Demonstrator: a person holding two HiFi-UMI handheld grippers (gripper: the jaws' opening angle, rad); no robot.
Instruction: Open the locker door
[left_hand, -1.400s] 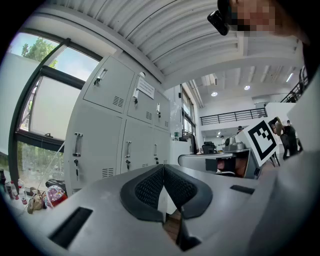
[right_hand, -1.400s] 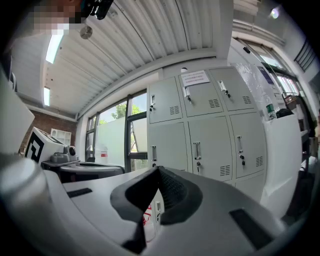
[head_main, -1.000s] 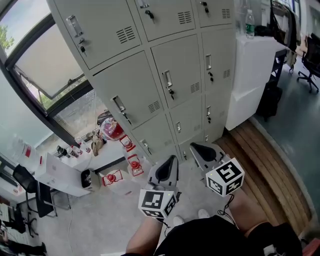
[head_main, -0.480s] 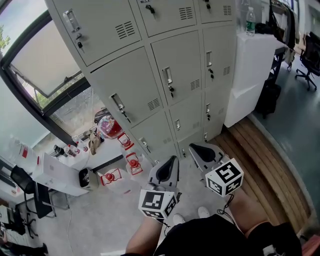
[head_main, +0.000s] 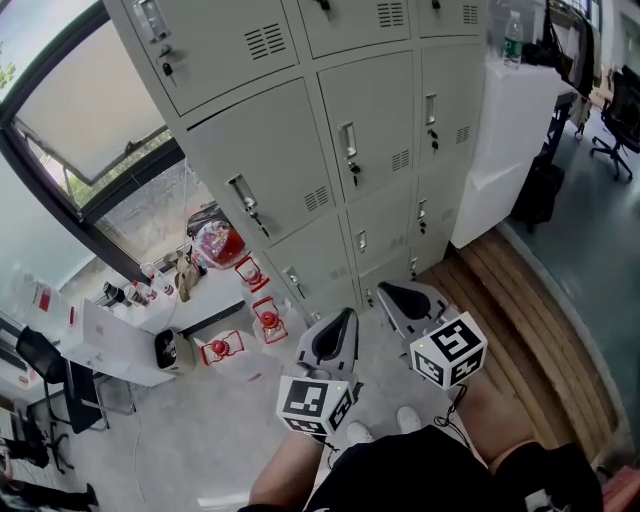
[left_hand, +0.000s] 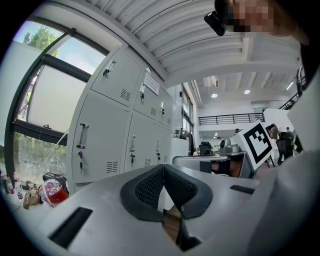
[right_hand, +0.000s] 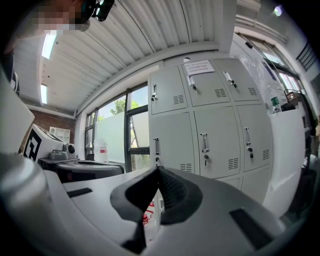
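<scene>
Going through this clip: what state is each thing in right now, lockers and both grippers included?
locker doors: every one in view closed, none opened yet.
left gripper: fingers together, nothing between them, clear of the lockers.
right gripper: fingers together, empty, clear of the lockers.
water bottle: upright on top of the white cabinet.

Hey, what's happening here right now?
A person stands facing a bank of grey lockers, holding the left gripper and the right gripper low, short of them. Both grippers are shut and empty. All the lockers in view are closed, so opening has not begun.
</scene>
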